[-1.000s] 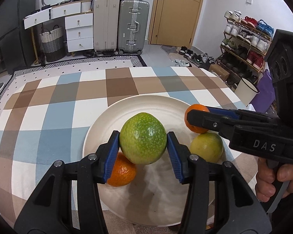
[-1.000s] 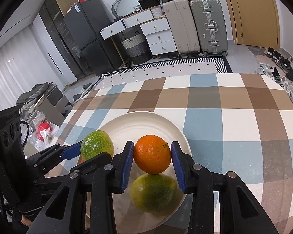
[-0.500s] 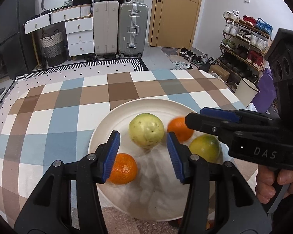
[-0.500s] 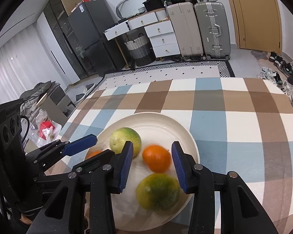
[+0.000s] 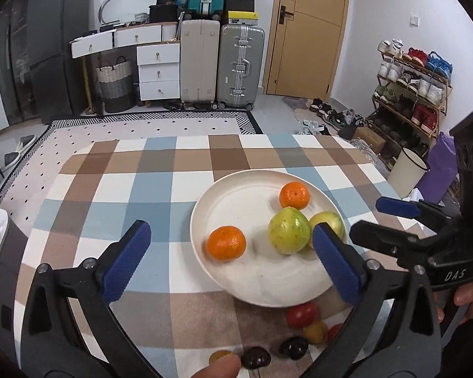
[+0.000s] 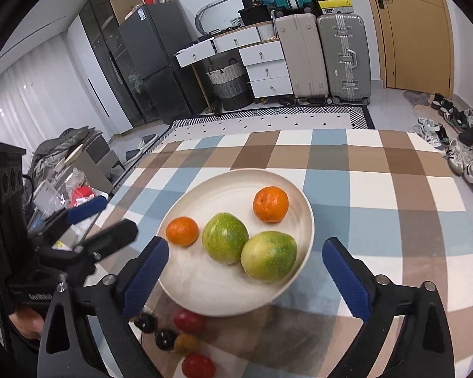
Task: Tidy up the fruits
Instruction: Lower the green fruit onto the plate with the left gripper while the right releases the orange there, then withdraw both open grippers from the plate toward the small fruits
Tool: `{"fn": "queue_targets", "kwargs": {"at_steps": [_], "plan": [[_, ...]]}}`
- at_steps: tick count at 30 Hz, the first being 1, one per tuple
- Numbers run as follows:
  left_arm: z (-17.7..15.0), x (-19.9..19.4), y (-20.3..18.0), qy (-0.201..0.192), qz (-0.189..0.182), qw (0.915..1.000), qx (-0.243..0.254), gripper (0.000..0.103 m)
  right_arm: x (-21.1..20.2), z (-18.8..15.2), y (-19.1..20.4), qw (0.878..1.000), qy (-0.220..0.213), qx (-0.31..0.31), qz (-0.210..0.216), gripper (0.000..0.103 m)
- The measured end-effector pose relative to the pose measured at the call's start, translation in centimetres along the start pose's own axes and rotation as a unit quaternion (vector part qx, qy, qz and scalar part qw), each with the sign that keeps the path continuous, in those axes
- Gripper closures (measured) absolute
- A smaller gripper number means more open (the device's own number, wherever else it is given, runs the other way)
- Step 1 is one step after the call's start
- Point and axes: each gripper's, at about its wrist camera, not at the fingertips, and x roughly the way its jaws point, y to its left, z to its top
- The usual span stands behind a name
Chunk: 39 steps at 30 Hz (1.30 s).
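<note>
Both claws are opening, their blue pads spread wide with nothing held between them. The left gripper (image 5: 236,261) hovers over the near left edge of the cream plate (image 5: 236,195), the right gripper (image 6: 252,274) over its near side. On the plate lie two oranges (image 6: 270,204) (image 6: 182,231) and two green fruits (image 6: 225,237) (image 6: 269,255) (these two touch each other). Small red and dark fruits (image 6: 189,319) sit on the checked cloth (image 6: 378,195) just in front of the plate
</note>
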Motion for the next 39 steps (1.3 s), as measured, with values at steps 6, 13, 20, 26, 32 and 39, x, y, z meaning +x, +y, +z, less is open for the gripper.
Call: {"fn": "queue_targets", "kwargs": {"at_steps": [6, 13, 20, 26, 32, 39], "plan": [[-1.4, -3.3, 0.6, -0.002, -0.001, 1.0000, -0.008, 0.001, -2.0, -2.3, 1.6, 1.000, 0.005, -0.023, -0.010, 0.001], [-3.4, -6.6, 1.2, -0.001, 0.006, 0.9999, -0.008, 0.001, -3.5, -4.1, 2.3, 1.000, 0.009, -0.020, -0.016, 0.001], [-5.5, -7.6, 2.2, 0.011, 0.010, 0.9997, -0.018, 0.001, -4.3, -5.7, 2.3, 0.999, 0.020, -0.012, -0.022, 0.001], [-7.7, -7.5, 3.1, 0.029, 0.016, 0.9992, -0.023, 0.001, -4.3, -7.1, 2.2, 0.999, 0.032, -0.007, -0.021, 0.001], [-9.9, -6.5, 4.2, 0.054, 0.022, 0.9976, -0.038, 0.001, -4.0, -8.4, 2.3, 0.999, 0.046, -0.009, -0.027, 0.001], [-11.4, -5.3, 5.2, 0.074, 0.020, 0.9956, -0.053, 0.001, -3.1, -9.8, 2.3, 0.997, 0.066, -0.006, -0.026, 0.001]]}}
